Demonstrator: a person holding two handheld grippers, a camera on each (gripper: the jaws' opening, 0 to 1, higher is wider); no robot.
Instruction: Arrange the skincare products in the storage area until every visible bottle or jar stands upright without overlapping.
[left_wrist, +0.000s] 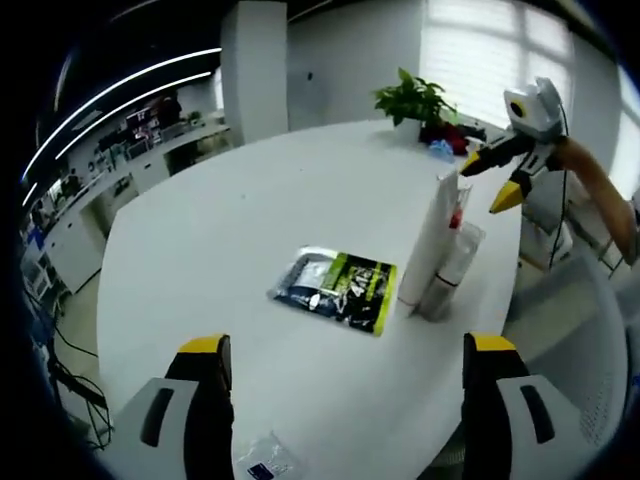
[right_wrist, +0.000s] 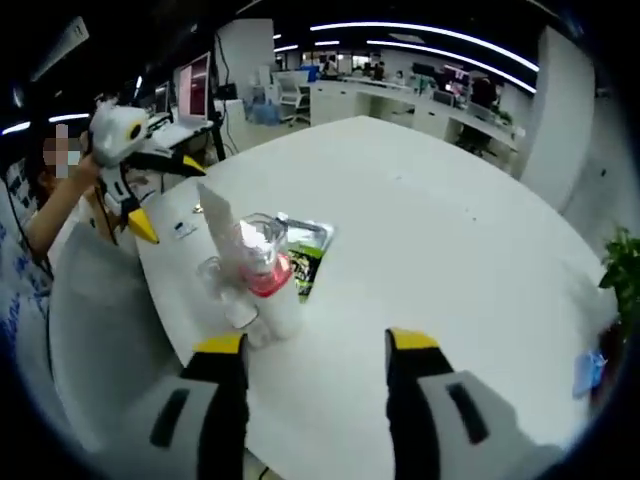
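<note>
Near the white table's (left_wrist: 250, 220) edge, a tall white tube (left_wrist: 435, 235) stands upright, with a clear bottle (left_wrist: 458, 262) close beside it. A pink-banded bottle (left_wrist: 459, 214) peeks out behind the tube. A black and green sachet (left_wrist: 338, 289) lies flat to their left. My left gripper (left_wrist: 347, 344) is open and empty, short of the sachet. My right gripper (left_wrist: 488, 180) hovers open above the tube. In the right gripper view, the tube (right_wrist: 222, 232), pink-banded bottle (right_wrist: 268, 275) and clear bottle (right_wrist: 222, 290) crowd together ahead of my open right gripper (right_wrist: 316, 343). The left gripper (right_wrist: 168, 197) is open beyond them.
A potted plant (left_wrist: 415, 100) and a blue item (left_wrist: 440, 150) sit at the table's far edge. A small clear packet (left_wrist: 265, 468) lies near my left jaws. Bare table (right_wrist: 430, 230) stretches to the right. A person's sleeve (right_wrist: 95, 290) is at the left.
</note>
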